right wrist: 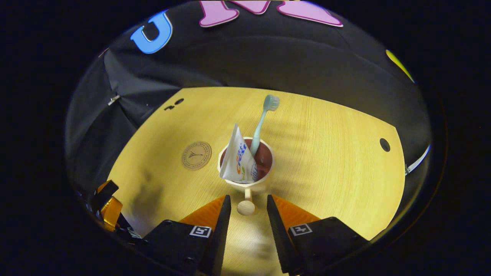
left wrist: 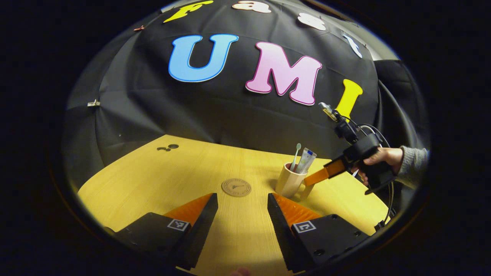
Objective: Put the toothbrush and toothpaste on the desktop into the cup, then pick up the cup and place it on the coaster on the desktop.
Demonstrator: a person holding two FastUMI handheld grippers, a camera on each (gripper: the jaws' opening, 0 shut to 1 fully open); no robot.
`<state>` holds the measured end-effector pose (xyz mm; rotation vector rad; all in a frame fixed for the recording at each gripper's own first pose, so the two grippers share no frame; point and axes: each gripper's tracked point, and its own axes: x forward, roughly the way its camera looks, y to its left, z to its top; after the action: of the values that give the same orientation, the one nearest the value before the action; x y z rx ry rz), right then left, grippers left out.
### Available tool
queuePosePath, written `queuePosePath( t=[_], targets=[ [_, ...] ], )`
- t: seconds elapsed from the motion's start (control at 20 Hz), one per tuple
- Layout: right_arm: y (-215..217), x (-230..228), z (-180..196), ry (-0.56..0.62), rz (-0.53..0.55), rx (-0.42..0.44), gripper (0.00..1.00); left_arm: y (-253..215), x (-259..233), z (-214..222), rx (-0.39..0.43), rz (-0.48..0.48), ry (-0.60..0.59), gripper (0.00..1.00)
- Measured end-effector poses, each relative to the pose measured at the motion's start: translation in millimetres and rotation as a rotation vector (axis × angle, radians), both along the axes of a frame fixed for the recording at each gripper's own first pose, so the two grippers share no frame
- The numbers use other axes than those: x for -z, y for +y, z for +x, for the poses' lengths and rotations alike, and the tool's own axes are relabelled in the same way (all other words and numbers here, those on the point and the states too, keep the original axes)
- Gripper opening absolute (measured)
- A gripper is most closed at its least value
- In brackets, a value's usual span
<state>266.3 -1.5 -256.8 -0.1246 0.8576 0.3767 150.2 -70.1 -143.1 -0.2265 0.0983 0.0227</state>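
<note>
Both jaws open: right gripper [right wrist: 247,209] straddles handle [right wrist: 246,207], untouched; left gripper [left wrist: 242,209] idle. Brush [right wrist: 263,117], paste [right wrist: 238,159] in cup [right wrist: 245,186], near coaster [right wrist: 196,155]. We advise closing squarely on handle, lifting level, lest contents tip

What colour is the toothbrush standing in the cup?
Pale mint green, handle and head alike; the toothbrush shows best in the right gripper view.

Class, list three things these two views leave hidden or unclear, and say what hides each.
1. Toothbrush handle's lower end, right gripper view: inside the cup.
2. Coaster print, both views: too small.
3. Toothpaste bottom, right gripper view: behind the cup wall.
</note>
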Motion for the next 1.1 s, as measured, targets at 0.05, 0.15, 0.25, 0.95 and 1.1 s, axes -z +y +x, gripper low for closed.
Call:
queuePosePath(
  t=[0.05, 0.15, 0.25, 0.95, 1.1],
  targets=[
    [2, 5, 1, 0.023, -0.024, 0.000, 0.59, 1, 4, -6, -0.003, -0.013, 0.008, 0.83],
    [1, 18, 3, 0.065, -0.086, 0.003, 0.59, 0, 10, -14, -0.002, -0.033, 0.016, 0.83],
    [5, 22, 5, 0.083, -0.110, 0.006, 0.49, 2, 13, -17, -0.004, -0.037, 0.020, 0.83],
    [7, 19, -1, 0.009, -0.105, 0.010, 0.16, 14, 16, -23, -0.023, -0.064, 0.023, 0.83],
    [17, 1, 1, -0.009, -0.086, -0.011, 0.16, 11, 15, -30, -0.023, -0.065, 0.019, 0.83]
  ],
)
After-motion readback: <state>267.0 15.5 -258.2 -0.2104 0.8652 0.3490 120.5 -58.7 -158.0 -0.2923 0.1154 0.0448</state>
